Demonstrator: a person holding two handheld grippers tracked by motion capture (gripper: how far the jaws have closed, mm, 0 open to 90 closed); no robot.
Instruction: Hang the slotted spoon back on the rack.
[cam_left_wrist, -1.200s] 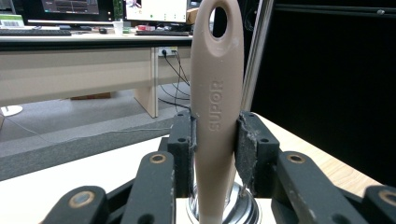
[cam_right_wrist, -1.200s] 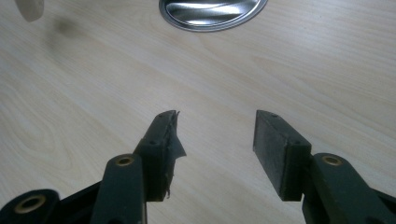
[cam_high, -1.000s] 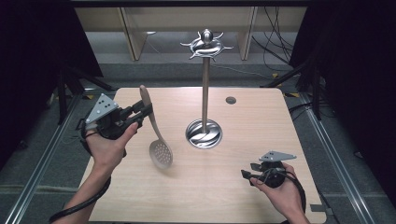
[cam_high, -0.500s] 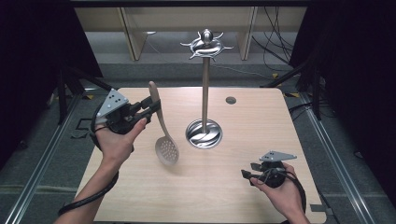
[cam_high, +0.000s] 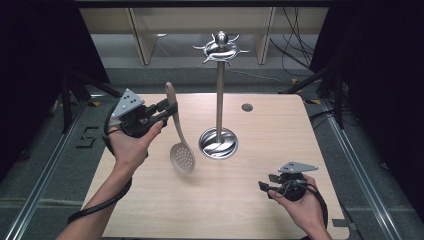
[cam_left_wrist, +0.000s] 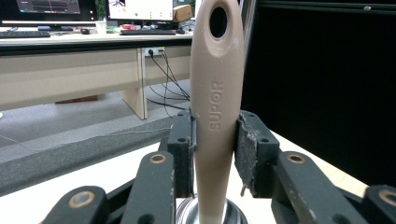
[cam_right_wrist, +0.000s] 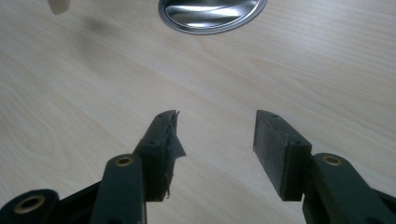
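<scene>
A: Since the earlier frame your left gripper (cam_high: 167, 111) has carried the slotted spoon (cam_high: 181, 156) across the worktop (cam_high: 150, 200) toward the hanging stand (cam_high: 219, 100); your right gripper (cam_right_wrist: 215, 128) has not shifted.

B: Grip state, left?

A: Clamped on the spoon's beige handle (cam_left_wrist: 215, 93), pads pressing it from both sides. Spoon hangs nearly upright, perforated bowl below the gripper and clear of the worktop, hanging hole (cam_left_wrist: 218, 21) above the jaws.

B: Right?

A: Jaws apart, nothing between them, resting low over bare wood, well apart from the stand's base (cam_right_wrist: 210, 14) ahead of it.

B: Step in hand?

A: Transport, I judge: you're bringing the spoon to the stand to hang it. Hooks (cam_high: 220, 47) sit well above the gripper.

B: Next move?

A: Raise the left gripper until the hole reaches hook height, line the hole up with one prong, then ease it on before you release.
</scene>
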